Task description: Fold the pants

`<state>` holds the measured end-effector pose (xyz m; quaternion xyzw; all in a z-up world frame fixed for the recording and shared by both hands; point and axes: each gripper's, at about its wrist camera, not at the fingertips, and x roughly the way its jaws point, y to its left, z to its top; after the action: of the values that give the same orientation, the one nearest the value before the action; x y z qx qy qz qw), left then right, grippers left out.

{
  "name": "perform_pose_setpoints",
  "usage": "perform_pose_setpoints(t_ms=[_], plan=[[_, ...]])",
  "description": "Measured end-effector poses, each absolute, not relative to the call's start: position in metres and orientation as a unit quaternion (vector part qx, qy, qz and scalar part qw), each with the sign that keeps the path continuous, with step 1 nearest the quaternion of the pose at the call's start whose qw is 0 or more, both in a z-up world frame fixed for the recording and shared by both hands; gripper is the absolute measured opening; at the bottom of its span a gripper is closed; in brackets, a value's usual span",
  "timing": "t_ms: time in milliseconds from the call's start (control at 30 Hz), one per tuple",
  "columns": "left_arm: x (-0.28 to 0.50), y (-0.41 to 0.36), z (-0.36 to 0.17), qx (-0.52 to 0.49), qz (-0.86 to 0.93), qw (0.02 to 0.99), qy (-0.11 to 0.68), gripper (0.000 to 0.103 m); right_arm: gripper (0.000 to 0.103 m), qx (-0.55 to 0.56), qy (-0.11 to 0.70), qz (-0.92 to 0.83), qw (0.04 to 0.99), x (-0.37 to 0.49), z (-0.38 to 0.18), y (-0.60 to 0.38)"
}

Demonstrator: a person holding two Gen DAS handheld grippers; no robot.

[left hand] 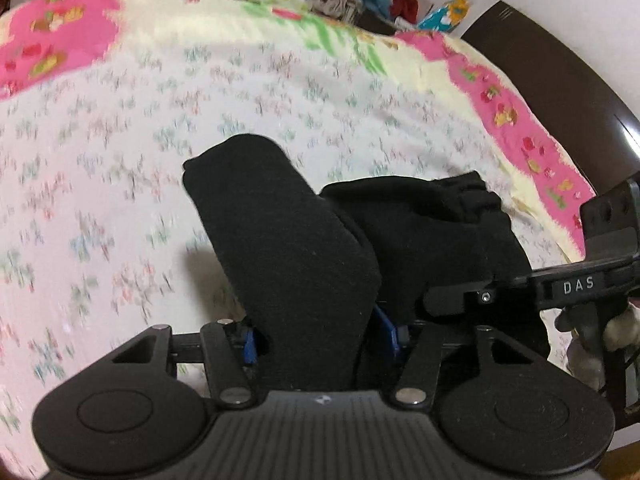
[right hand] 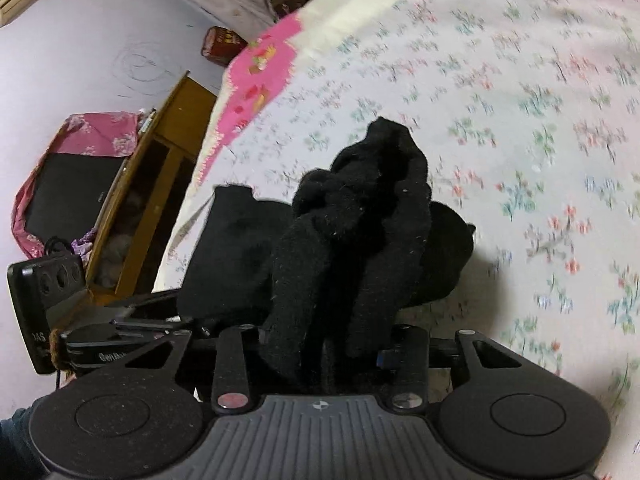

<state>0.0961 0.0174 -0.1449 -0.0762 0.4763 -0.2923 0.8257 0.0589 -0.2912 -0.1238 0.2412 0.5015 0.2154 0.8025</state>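
Black fabric: pants (left hand: 288, 240), bunched in both tools, lifted just above the bed (left hand: 120, 160).
Left tool (left hand: 316, 336): clenched on a smooth fold of pants; blue pads just visible either side of the cloth.
Right tool (right hand: 332, 344): clenched on a crumpled wad of pants (right hand: 360, 220); fingers mostly buried in fabric.
Long axis, left view: held fold runs from the tool at 6 o'clock up toward 11 o'clock, blunt rounded end on top.
Long axis, right view: wad rises from 6 toward 12 o'clock, peak leaning slightly to 1.
Left view only: second mass of pants at 3 o'clock, right tool's body reaching in from the 3 o'clock edge, clutter pile (left hand: 360, 0) past the bed at 12–1.
Right view only: wooden cabinet (right hand: 160, 168) at 9 o'clock, pink-draped dark screen (right hand: 72, 184) beside it, red tin (right hand: 222, 42) at 11.
Bedsheet: white floral print, pink border; motion blur in both views.
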Motion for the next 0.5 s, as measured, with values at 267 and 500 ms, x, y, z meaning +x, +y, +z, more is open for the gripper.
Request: perform_pose_setpoints(t_ms=[267, 500], plan=[[0.105, 0.029, -0.162, -0.075, -0.276, 0.820, 0.495, 0.060, 0.027, 0.243, 0.502, 0.210, 0.803, 0.069, -0.131, -0.288], [0.121, 0.039, -0.179, -0.078, -0.257, 0.825, 0.497, 0.060, 0.026, 0.230, 0.503, 0.192, 0.811, 0.096, -0.143, -0.300]])
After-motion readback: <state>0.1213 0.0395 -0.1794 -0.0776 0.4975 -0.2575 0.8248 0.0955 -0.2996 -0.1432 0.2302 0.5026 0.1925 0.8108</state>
